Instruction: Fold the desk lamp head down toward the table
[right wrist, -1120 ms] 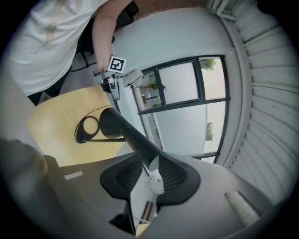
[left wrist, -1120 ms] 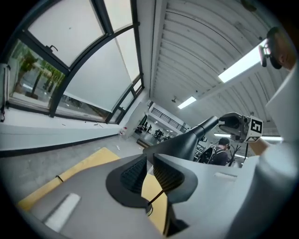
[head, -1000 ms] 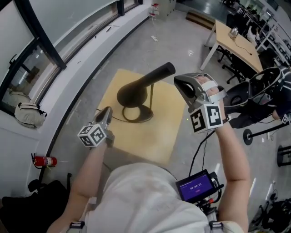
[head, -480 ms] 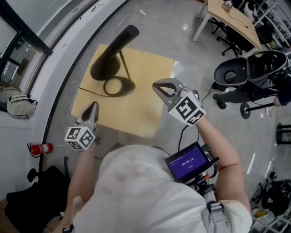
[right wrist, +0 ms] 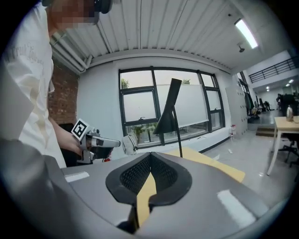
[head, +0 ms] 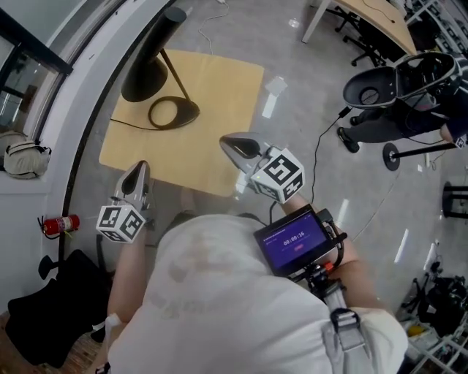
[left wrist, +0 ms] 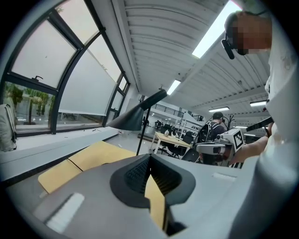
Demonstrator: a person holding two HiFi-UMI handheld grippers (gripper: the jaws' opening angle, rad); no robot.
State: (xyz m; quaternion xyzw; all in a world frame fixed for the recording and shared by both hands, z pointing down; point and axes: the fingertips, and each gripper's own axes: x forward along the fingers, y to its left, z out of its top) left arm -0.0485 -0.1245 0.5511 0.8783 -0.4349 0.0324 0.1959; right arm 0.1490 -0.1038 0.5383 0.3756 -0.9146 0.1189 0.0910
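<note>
A black desk lamp stands on the light wooden table [head: 219, 131], its cone head [head: 150, 58] angled down over its ring base [head: 174, 113]. Both grippers hang back at the table's near edge, apart from the lamp. My left gripper [head: 139, 168] is shut and empty off the near left corner. My right gripper [head: 229, 141] is shut and empty over the near right edge. From the left gripper view the lamp [left wrist: 135, 116] stands beyond the closed left gripper [left wrist: 149, 156]. The right gripper view shows the lamp [right wrist: 169, 114] beyond the right gripper [right wrist: 150, 155].
A fire extinguisher [head: 58, 224] and a black bag [head: 58, 307] sit on the floor at left. A beige bag [head: 25, 157] rests on the window sill. A black stroller-like cart [head: 395, 95] and another desk [head: 365, 11] stand at right. A cable crosses the floor.
Both grippers have drawn back from the lamp toward the person's body. The right one has dropped lower and rolled over. The lamp now lies farther up the head view.
</note>
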